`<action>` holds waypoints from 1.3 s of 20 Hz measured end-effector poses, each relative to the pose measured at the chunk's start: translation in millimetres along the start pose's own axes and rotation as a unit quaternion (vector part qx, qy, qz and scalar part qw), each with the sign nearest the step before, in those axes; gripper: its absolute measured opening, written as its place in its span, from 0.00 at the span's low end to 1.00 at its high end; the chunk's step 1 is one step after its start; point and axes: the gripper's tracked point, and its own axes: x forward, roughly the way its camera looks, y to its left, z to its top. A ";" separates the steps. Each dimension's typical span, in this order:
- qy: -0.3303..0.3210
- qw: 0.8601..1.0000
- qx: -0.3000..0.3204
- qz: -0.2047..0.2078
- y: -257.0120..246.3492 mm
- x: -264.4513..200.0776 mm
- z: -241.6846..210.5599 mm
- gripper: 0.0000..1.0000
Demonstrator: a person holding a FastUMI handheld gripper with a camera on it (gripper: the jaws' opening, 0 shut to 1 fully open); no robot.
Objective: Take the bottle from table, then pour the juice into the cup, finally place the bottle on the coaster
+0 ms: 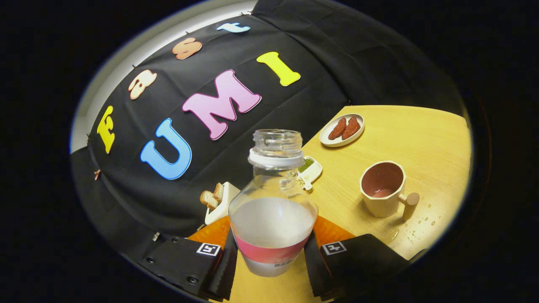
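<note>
Gripping the uncapped bottle (pixel 273 210) between them, the jaws hold it with the cup (pixel 383 189) beyond.

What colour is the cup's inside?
Dusty pink inside the cup, cream outside; gripper view shows it best.

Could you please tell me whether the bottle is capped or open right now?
Open: the bottle, held in the hand-held gripper, shows a bare threaded neck with no cap.
</note>
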 end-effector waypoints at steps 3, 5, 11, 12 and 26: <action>0.013 0.999 0.051 0.009 -8.1 6.4 3.0 0.72; 0.025 0.995 0.092 0.006 -15.5 11.5 -0.3 0.72; 0.060 0.975 0.212 -0.018 -27.9 26.0 -9.8 0.72; 0.063 0.970 0.235 -0.024 -30.2 28.2 -10.8 0.72; 0.091 0.876 0.461 -0.109 -64.3 53.0 -18.5 0.72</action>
